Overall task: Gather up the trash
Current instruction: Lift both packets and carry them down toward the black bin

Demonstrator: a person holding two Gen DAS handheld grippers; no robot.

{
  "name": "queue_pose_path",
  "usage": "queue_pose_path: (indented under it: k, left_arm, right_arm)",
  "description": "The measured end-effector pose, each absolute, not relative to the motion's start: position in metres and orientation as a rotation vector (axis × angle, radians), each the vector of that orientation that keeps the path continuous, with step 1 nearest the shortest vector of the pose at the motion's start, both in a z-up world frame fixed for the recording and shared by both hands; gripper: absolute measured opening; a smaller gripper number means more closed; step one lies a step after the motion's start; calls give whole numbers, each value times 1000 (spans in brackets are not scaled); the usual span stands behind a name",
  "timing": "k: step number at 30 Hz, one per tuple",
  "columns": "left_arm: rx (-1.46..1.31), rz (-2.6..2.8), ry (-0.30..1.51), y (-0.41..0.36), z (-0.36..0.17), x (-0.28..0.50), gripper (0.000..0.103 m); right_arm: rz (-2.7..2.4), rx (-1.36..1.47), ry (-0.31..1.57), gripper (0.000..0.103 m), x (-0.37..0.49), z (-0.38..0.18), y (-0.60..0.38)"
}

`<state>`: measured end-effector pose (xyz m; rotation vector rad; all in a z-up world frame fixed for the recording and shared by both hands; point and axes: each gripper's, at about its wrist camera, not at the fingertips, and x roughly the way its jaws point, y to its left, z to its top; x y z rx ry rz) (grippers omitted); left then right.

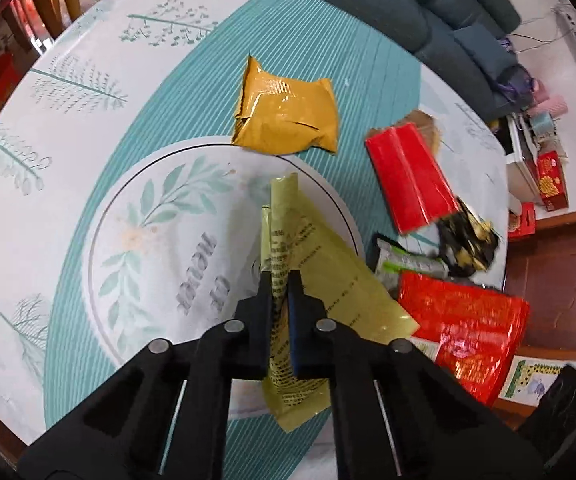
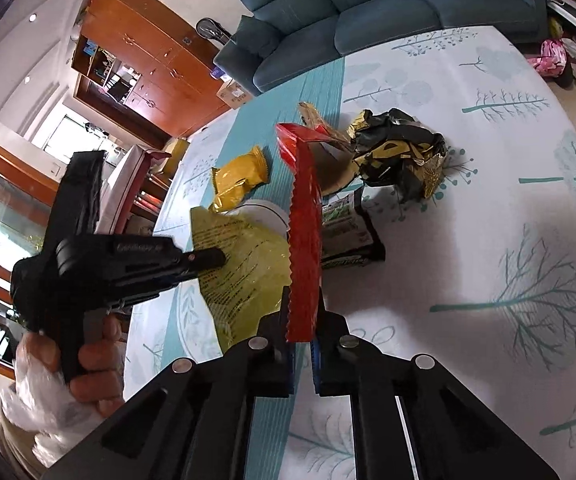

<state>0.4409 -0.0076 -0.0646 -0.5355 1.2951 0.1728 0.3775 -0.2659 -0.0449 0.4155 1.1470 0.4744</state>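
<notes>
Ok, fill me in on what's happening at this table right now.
A person is clearing snack wrappers off the table with a handheld gripper in each hand. The left gripper has its jaws shut on a pale yellow wrapper; the right gripper is shut on a red wrapper. Still lying on the table are an orange packet, a crumpled black and gold wrapper and a green and white packet.

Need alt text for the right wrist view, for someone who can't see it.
The right tool is shut on the edge of a red wrapper standing upright over a round table. At left, the left tool pinches a yellow wrapper; an orange packet and crumpled black-and-gold wrapper lie beyond.
</notes>
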Motion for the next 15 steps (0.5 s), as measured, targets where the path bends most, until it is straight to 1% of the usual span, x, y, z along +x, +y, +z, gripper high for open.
queue_pose_path:
  k: [6, 15]
  left_arm:
    - [-457, 107, 1249, -11, -35, 396, 2]
    - [-323, -7, 1161, 33, 36, 296, 2]
  right_arm:
    - [441, 421, 1124, 5, 353, -25, -269]
    - [376, 427, 1049, 5, 274, 26, -257]
